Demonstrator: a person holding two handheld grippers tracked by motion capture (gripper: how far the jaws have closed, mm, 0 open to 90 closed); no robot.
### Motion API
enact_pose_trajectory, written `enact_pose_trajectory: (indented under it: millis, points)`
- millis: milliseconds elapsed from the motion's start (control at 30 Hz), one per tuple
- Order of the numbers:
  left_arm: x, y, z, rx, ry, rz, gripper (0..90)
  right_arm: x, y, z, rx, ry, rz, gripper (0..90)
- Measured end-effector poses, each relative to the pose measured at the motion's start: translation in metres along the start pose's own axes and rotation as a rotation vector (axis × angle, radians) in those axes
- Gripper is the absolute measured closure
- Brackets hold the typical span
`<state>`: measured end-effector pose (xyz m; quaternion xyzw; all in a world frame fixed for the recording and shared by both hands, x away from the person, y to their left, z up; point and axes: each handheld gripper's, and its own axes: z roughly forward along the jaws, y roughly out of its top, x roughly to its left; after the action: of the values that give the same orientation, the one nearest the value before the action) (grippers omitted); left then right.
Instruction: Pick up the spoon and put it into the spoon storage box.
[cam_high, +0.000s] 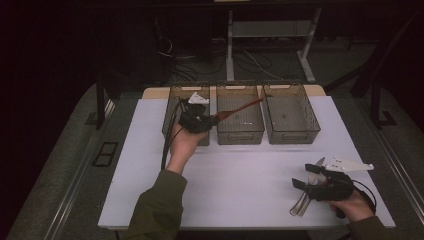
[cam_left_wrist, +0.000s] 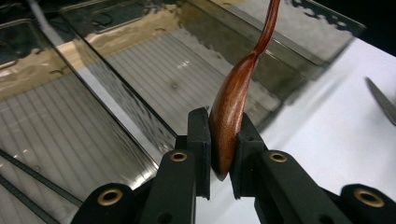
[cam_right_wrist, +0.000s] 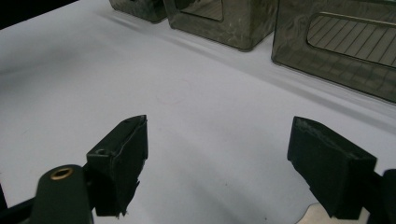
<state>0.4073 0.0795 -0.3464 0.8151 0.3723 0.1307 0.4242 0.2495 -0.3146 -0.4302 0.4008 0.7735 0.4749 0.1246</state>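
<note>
Above middle bin (cam_high: 240, 131): wooden spoon (cam_high: 239, 108) clamped bowl-first in left claw (cam_left_wrist: 219, 154), for dropping in.
Right claw (cam_right_wrist: 217, 163): held wide open, empty, over desk (cam_high: 225, 190).

3 clear bins (cam_high: 291, 114) stand side by side at the far edge of the white mat (cam_high: 240, 185) (metal cutlery (cam_high: 306, 192) lies at its near right corner).

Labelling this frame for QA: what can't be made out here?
- Brown wooden spoon: handle end cut by left gripper view's top edge.
- Metal cutlery on the white table: high view, partly under the right gripper; count unclear.
- Three grey mesh bins: contents too dim.
</note>
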Motion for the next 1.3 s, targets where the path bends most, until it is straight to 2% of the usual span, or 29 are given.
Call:
enact_pose_trajectory:
  millis: [200, 400, 500, 800, 1000, 1300]
  points:
    - [0.001, 0.013, 0.017, 0.018, 0.039, -0.005, 79.7, 0.000, 0.000, -0.001, -0.003, 0.001, 0.002, 20.4]
    - [-0.002, 0.026, 0.035, 0.041, 0.081, 0.012, 79.7, 0.000, 0.000, -0.001, -0.006, 0.004, 0.002, 20.4]
    - [-0.003, 0.029, 0.043, 0.048, 0.102, -0.004, 79.7, 0.000, 0.000, -0.002, -0.008, 0.005, 0.003, 20.4]
    - [-0.001, 0.024, 0.059, 0.109, 0.157, -0.012, 79.7, -0.001, 0.000, -0.002, -0.008, 0.008, 0.000, 20.4]
    - [-0.004, 0.022, 0.067, 0.129, 0.175, -0.045, 79.5, -0.001, 0.000, -0.002, -0.009, 0.009, 0.002, 20.4]
    - [-0.008, 0.019, 0.072, 0.146, 0.180, -0.051, 79.0, -0.001, 0.000, -0.002, -0.012, 0.008, 0.001, 20.4]
